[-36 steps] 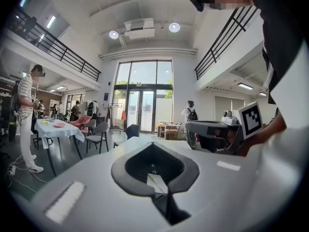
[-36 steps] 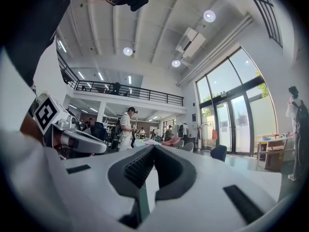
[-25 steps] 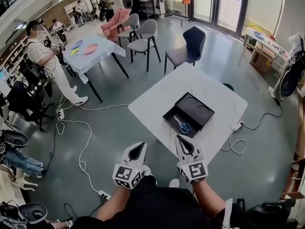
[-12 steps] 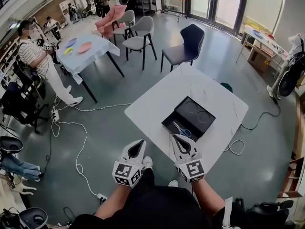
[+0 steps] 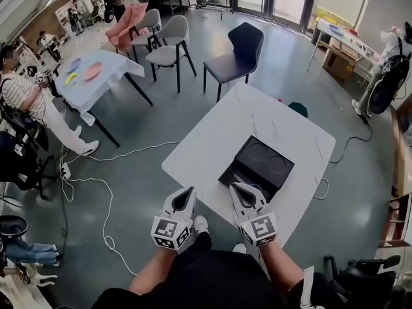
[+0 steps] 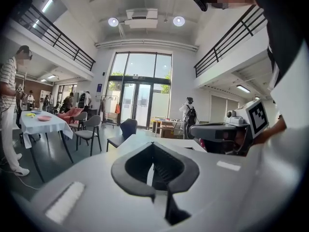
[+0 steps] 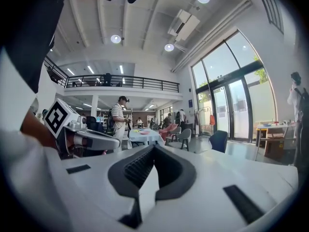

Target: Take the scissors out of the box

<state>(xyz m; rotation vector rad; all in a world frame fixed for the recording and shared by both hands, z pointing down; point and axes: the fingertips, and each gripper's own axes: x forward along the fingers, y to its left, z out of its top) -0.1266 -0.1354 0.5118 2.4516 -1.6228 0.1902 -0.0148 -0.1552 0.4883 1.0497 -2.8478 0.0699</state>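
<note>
An open black box (image 5: 260,164) lies on the white table (image 5: 212,140) in the head view. The scissors do not show; my right gripper (image 5: 239,190) covers the box's near corner. It is shut and holds nothing. My left gripper (image 5: 186,197) hangs beside it, left of the box and short of the table's near edge, also shut and empty. In the left gripper view the jaws (image 6: 153,146) meet at their tips, with the right gripper (image 6: 227,129) off to the side. The right gripper view shows its jaws (image 7: 153,149) closed and the left gripper (image 7: 82,135) nearby.
A dark chair (image 5: 235,56) stands at the table's far side and grey chairs (image 5: 168,47) further back. A second table (image 5: 90,79) with plates is at the left, near a person (image 5: 22,102). Cables (image 5: 109,192) trail over the floor.
The head view has closed in on the table. My right gripper now overlaps the box's near corner and hides the scissors that showed before. Both grippers stay shut.
</note>
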